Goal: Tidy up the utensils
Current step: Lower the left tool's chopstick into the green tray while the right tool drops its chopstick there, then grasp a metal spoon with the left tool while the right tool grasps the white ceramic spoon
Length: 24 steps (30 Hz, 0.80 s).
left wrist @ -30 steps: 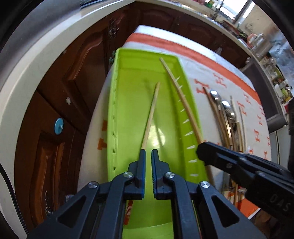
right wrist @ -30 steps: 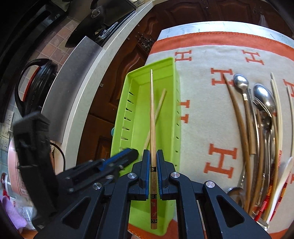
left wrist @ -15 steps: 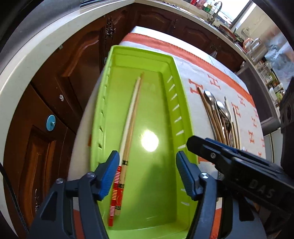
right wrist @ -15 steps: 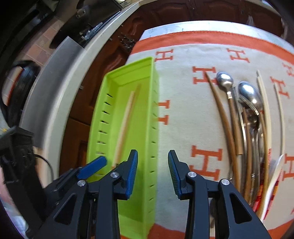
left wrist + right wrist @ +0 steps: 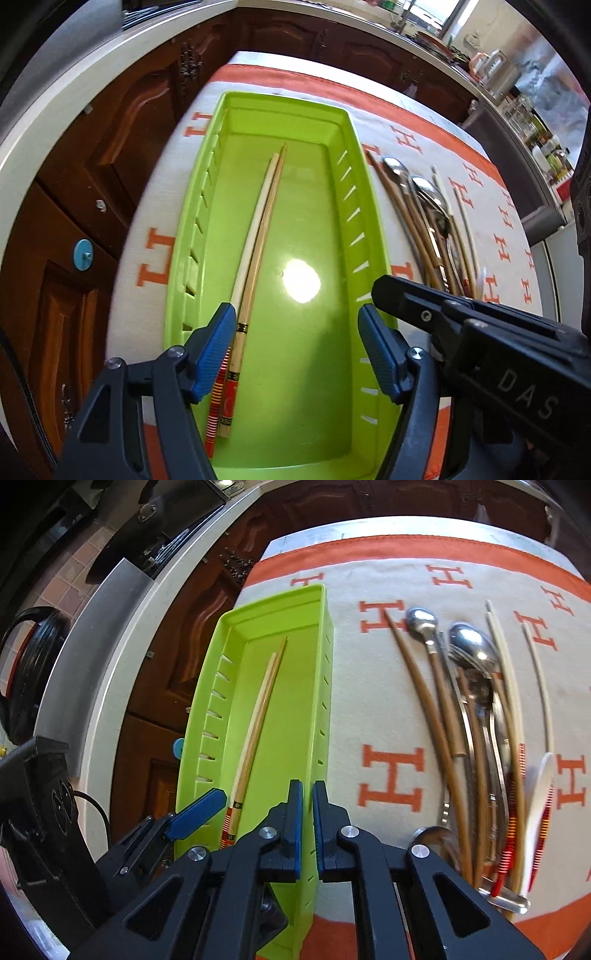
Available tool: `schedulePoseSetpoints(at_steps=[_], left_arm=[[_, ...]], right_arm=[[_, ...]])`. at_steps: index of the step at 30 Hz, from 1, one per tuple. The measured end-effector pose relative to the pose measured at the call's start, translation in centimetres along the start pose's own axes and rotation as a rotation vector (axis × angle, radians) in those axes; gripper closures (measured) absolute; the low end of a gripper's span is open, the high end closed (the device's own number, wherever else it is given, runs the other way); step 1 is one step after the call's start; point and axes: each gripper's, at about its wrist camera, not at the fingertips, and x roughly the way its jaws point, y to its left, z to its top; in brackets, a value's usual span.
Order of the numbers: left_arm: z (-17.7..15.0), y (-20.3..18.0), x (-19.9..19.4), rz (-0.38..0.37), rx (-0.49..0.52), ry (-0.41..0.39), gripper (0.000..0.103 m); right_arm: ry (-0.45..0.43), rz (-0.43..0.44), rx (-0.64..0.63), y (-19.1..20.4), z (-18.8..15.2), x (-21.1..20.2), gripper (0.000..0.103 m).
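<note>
Two chopsticks (image 5: 258,236) lie in my tray (image 5: 373,236); my left gripper (image 5: 295,343) gapes wide and empty, my right gripper (image 5: 307,827) is nearly closed on nothing, and I judge its reach for the pile (image 5: 476,716) at two o'clock risks snagging several utensils.

tray (image 5: 373,221) glossy plastic – chopsticks (image 5: 258,229) wood | spoons (image 5: 469,642) shiny metal

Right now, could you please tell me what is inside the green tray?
The tray holds two chopsticks lying side by side, left of centre. The left gripper hangs open over their decorated ends, and its left finger covers part of them.
</note>
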Motion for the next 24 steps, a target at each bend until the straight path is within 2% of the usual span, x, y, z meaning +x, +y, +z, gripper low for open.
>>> schedulePoseSetpoints(at_steps=[5,8,11,12,16,20,22,24], left_arm=[[-0.5,-1.4,0.2,-0.002,0.033,0.014,0.035],[-0.6,-1.6,0.1,-0.006,0.024,0.021,0.031],[-0.5,-1.5,-0.5,-0.010,-0.002,0.012,0.027],[-0.5,-1.4,-0.9,-0.008,-0.010,0.003,0.027],[-0.3,-1.8,-3.1,0.004,-0.019,-0.052,0.022],[-0.1,-3.0,-5.4,0.024,0.003,-0.123,0.015],[-0.1,-4.0,-6.5,0.019,0.032,-0.152,0.015],[-0.1,-5.2,-7.3,0.004,0.071,-0.175,0.015]], right_arm=[[0.000,-0.015,-0.001,-1.2,-0.6,-0.9,0.097],[0.010,-0.023,-0.030,-1.5,-0.7,-1.4,0.097],[-0.023,-0.023,-0.066,-1.8,-0.8,-3.1,0.094],[-0.042,-0.037,-0.084,-1.9,-0.9,-4.0,0.092],[-0.114,-0.053,-0.103,-3.2,-1.0,-7.4,0.063],[-0.225,-0.083,-0.106,-5.5,-1.7,-11.1,0.062],[-0.276,-0.096,-0.110,-6.8,-2.4,-12.6,0.062],[-0.288,-0.100,-0.109,-8.1,-2.9,-13.7,0.061]])
